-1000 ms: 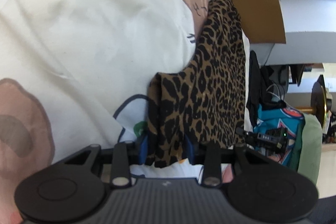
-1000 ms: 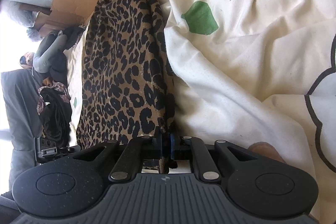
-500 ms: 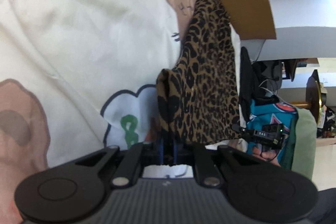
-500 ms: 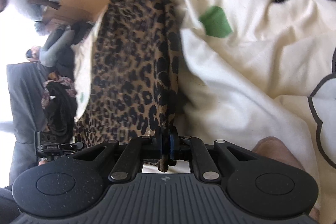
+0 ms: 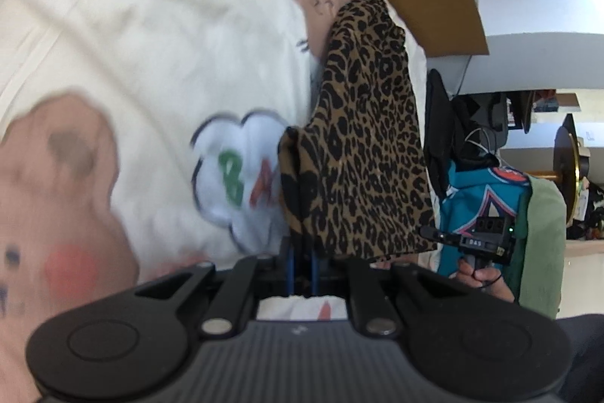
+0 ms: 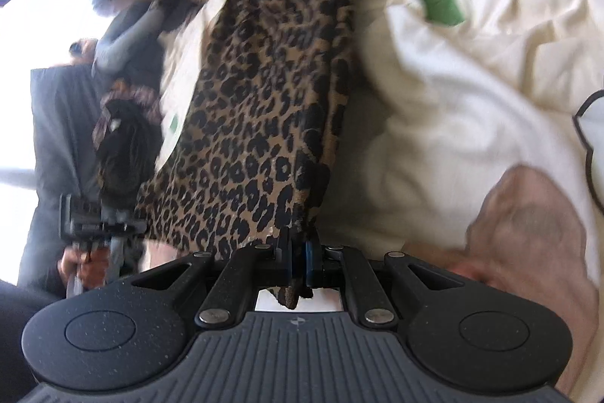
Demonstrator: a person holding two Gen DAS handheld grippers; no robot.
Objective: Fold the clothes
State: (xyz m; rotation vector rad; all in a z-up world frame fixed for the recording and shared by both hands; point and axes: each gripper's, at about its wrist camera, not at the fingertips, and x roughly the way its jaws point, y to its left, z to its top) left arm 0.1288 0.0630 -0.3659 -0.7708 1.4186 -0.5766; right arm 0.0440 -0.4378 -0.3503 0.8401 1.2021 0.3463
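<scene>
Cream printed bedsheet (image 5: 132,36) spreads wide; the brown leopard-print fabric garment (image 5: 362,138) hangs above it, pinched at near corners by left gripper (image 5: 302,259) and right gripper (image 6: 298,252), both clamped tight; thin bites could slip, collapsing the fold.

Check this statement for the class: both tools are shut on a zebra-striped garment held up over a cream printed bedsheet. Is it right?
One detail is wrong: the garment is leopard-print, tan with black spots, not zebra-striped. Both wrist views show it. The rest stands: the left tool and the right tool are each shut on it over the cream printed bedsheet.
</scene>
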